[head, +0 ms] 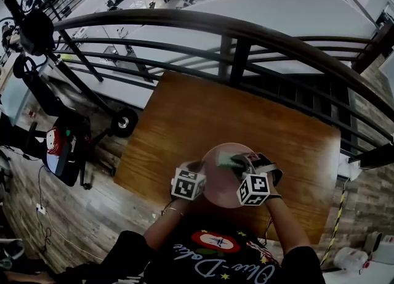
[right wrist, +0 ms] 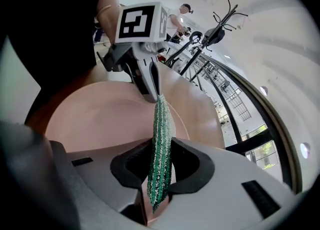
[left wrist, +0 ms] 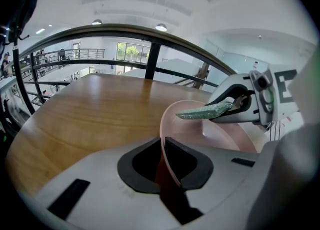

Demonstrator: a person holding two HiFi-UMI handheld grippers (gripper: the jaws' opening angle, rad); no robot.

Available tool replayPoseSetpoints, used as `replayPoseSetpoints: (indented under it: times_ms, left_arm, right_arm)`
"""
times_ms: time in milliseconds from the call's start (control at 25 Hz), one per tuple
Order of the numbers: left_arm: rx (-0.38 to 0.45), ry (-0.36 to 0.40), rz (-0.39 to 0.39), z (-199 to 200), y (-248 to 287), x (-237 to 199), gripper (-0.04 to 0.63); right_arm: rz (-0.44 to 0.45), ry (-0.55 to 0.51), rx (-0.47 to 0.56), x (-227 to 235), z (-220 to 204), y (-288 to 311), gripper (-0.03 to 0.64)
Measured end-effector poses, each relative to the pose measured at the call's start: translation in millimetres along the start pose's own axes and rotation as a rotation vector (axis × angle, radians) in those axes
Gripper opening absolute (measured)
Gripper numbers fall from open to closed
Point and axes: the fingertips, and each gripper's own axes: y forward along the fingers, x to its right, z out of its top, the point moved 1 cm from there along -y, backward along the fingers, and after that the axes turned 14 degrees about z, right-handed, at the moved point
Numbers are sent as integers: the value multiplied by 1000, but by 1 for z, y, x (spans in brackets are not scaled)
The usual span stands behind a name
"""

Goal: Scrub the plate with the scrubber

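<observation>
Open tabletop (head: 184, 122) lies beyond the plate (head: 215, 185); railing (head: 239, 61) bounds its far edge, seemingly close.

Plate (left wrist: 222, 135) smooth matt pink plastic; scrubber (right wrist: 161, 139) rough glittery mesh; table (left wrist: 100, 109) glossy wood.

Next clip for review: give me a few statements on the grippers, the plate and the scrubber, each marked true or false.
1. The left gripper is clamped on the rim of the plate. True.
2. The right gripper is empty. False: it holds the green scrubber between its jaws.
3. The plate is blue. False: it is pink.
4. The work is done over a wooden table. True.
</observation>
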Motion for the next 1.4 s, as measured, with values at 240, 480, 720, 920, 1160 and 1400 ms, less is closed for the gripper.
replayPoseSetpoints:
  times_ms: [240, 480, 720, 920, 1160, 1400]
  left_arm:
    - [-2, -2, 0, 2, 1, 2, 25]
    - [5, -2, 23, 1, 2, 0, 25]
    - [16, -5, 37, 2, 2, -1, 25]
    - [25, -19, 52, 2, 2, -1, 25]
    - [31, -32, 58, 4, 3, -1, 25]
    - [30, -29, 65, 6, 6, 3, 25]
  right_arm:
    - [31, 6, -14, -5, -6, 20, 71]
    - [92, 35, -20, -14, -6, 26, 71]
    - [109, 34, -34, -28, -1, 24, 74]
    - [150, 35, -18, -46, 6, 19, 74]
    - [198, 49, 1, -65, 13, 11, 75]
    - [247, 71, 33, -82, 16, 5, 77]
